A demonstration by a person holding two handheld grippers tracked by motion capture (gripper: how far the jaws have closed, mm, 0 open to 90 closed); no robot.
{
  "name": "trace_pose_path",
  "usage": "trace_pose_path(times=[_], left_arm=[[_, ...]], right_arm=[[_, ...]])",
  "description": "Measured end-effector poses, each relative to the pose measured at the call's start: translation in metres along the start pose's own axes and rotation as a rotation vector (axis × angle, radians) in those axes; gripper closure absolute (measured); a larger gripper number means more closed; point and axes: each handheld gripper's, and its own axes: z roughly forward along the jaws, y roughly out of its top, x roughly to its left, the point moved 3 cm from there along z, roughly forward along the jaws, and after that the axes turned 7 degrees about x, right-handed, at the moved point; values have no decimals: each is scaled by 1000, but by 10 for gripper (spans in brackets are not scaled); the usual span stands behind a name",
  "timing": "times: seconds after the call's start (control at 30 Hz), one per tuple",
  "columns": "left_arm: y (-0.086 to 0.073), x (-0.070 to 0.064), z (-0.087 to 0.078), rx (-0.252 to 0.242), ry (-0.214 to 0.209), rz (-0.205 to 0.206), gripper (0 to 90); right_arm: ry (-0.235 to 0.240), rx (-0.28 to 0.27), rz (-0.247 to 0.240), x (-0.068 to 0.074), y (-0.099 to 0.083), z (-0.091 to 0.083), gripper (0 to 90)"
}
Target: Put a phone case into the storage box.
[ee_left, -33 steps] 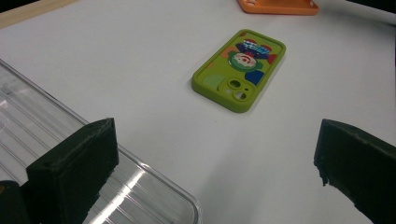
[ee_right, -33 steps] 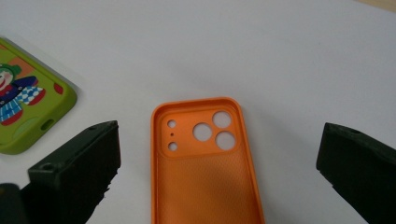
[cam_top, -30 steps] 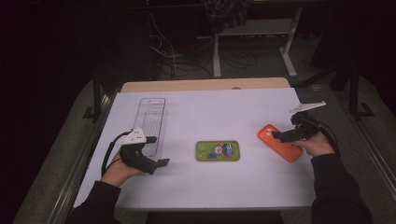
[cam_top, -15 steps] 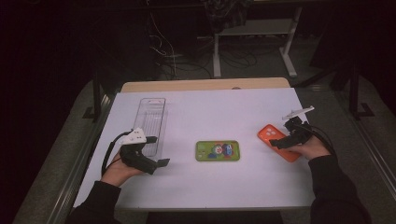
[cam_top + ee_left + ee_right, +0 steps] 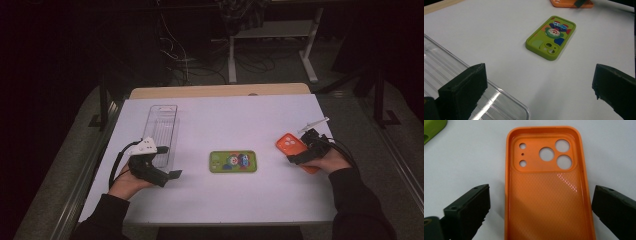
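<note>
- The right hand-held gripper (image 5: 300, 156) is held low over the orange phone case (image 5: 291, 145) near the right edge of the desk (image 5: 240, 120). Its jaws are spread wide, one standing on either side of the case's long edges, with nothing pinched between them.
- In the right gripper view the orange phone case (image 5: 547, 187) is seen lying hollow side up, camera cut-outs at the far end. The jaws are aligned across its narrow width, which is judged to be the only span they could close on; a squeeze on the two side walls appears to be prepared.
- Whether the jaws already touch the case walls cannot be told; a gap is seen on both sides.
- The left hand-held gripper (image 5: 167, 175) is rested on the desk near the left front, its jaws likewise spread and empty. It is kept out of the way, just beside the near end of the clear plastic tray (image 5: 162, 131).
- The green phone case (image 5: 233, 161) is laid flat, printed back up, in the middle of the desk, well apart from both grippers. In the left gripper view it (image 5: 551, 37) lies ahead between the jaws.
- The tray is judged a likely destination, being empty and within reach.
</note>
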Motion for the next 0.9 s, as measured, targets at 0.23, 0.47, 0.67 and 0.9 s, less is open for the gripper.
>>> trace_pose_path(times=[0.23,0.47,0.67,0.9], left_arm=[[0,0,0,1,-3,-2,0],[0,0,0,1,-3,-2,0],[0,0,0,3,-3,-5,0],[0,0,0,5,-4,-8,0]], right_arm=[[-7,27,-1,0,-2,3,23],[-12,43,-16,0,-4,6,33],[-9,42,-9,-1,-5,3,87],[-17,35,0,-1,-5,2,132]])
